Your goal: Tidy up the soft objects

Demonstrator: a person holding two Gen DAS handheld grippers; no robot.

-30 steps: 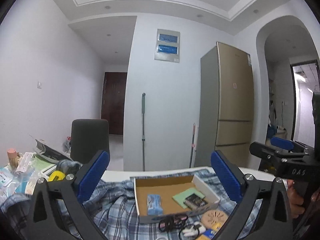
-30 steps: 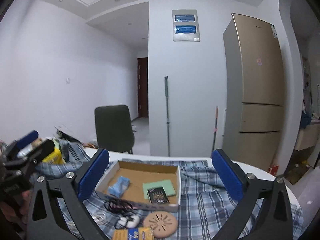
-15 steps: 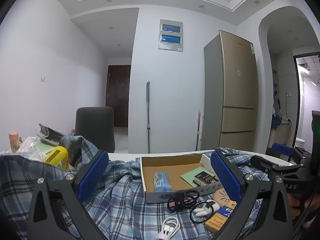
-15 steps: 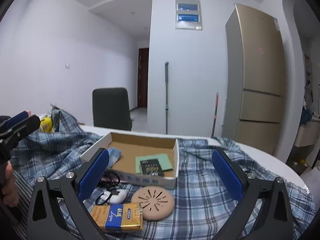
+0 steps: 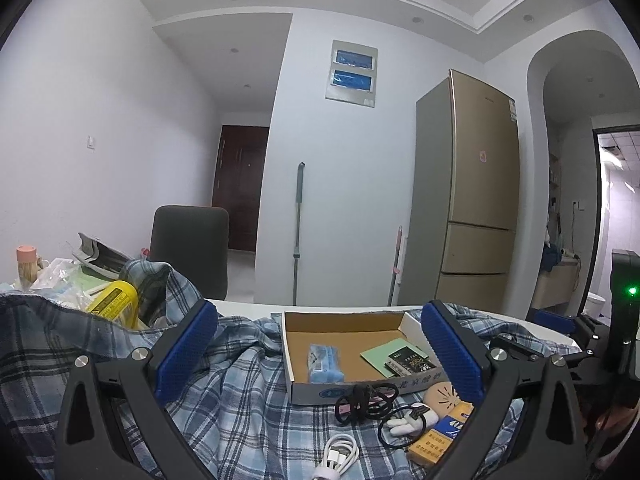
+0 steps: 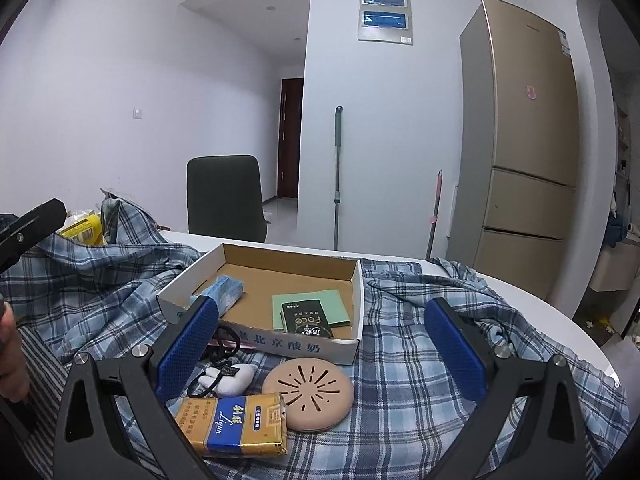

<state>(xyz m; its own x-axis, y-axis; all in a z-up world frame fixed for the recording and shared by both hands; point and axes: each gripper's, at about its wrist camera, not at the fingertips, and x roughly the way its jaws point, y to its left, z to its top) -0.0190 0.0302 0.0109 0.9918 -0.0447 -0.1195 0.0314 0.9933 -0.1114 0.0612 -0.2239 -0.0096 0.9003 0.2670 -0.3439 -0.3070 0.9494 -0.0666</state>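
A blue plaid shirt (image 5: 240, 400) (image 6: 420, 360) lies spread and rumpled over the table. On it sits an open cardboard box (image 5: 348, 384) (image 6: 280, 346) holding a blue tissue pack (image 5: 325, 362) (image 6: 224, 290), a green card (image 6: 312, 304) and a black packet (image 6: 306, 320). My left gripper (image 5: 320, 352) hovers open and empty in front of the box. My right gripper (image 6: 320, 344) is also open and empty, low over the box's near side. Each gripper shows at the edge of the other's view.
In front of the box lie black loops (image 5: 366, 398), a white cable (image 5: 340, 454), a white plush charm (image 6: 232, 378), a tan round disc (image 6: 308, 394) and a gold-blue pack (image 6: 232, 424). A yellow bottle (image 5: 114, 300) and clutter lie left. A chair (image 6: 226, 196) and fridge (image 6: 524, 152) stand beyond.
Both grippers have come lower and nearer to the table, so the box and the small items before it look larger. Both stay open and hold nothing.
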